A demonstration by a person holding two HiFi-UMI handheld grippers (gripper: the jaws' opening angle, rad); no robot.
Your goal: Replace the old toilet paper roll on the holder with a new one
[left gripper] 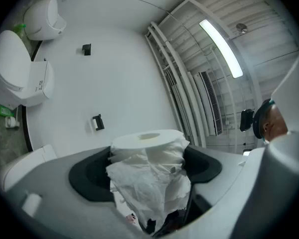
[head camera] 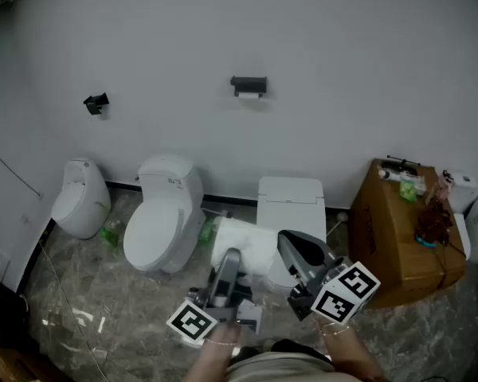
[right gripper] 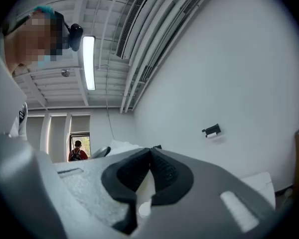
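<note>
In the lower centre of the head view, the left gripper (head camera: 227, 275) holds the new toilet paper roll (head camera: 245, 243) off the floor. In the left gripper view its jaws are spread wide and clamp the roll's ragged, loosely wrapped sides. Just to its right, the right gripper (head camera: 291, 247) has its jaws pressed together with nothing in them. The black holder (head camera: 248, 83) is mounted high on the white wall (head camera: 342, 62), well apart from both grippers, with the old roll (head camera: 249, 95) showing white beneath it. A toilet (head camera: 163, 217) stands below on the left.
</note>
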